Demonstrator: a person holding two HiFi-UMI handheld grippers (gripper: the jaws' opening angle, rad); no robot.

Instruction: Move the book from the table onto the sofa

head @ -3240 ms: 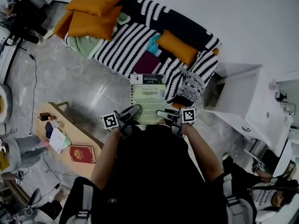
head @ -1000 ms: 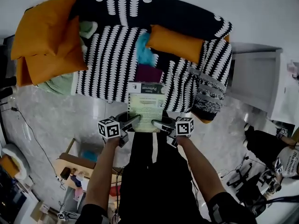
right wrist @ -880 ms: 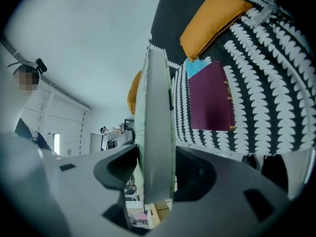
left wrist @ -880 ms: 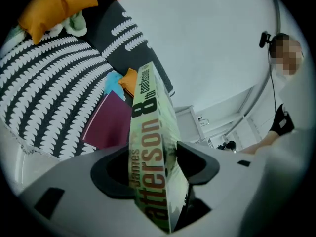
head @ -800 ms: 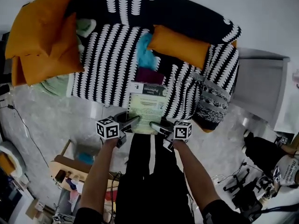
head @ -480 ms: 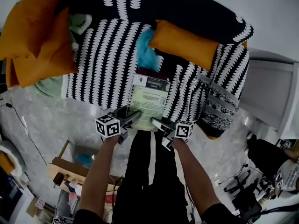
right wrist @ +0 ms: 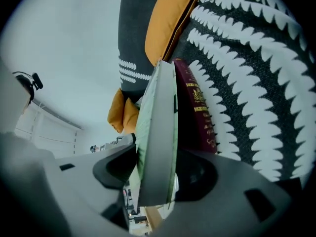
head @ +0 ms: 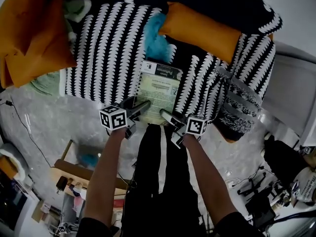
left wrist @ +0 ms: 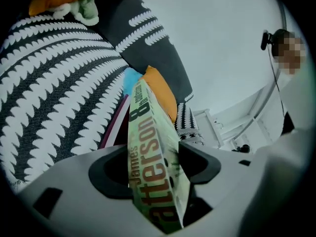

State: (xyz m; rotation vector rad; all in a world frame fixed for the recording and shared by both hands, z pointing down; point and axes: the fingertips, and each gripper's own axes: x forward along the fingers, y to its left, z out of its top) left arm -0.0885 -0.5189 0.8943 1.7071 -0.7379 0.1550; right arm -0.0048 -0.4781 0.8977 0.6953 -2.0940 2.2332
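Pale-green book low over sofa seat, above maroon book. Near edge pinched by left gripper and right gripper, jaws opening. Risk: uneven release tips book off seat front onto floor.

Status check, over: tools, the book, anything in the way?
Jaws opening on left tool and right tool, book between both. Book over sofa seat. Directly beneath it, a maroon book.
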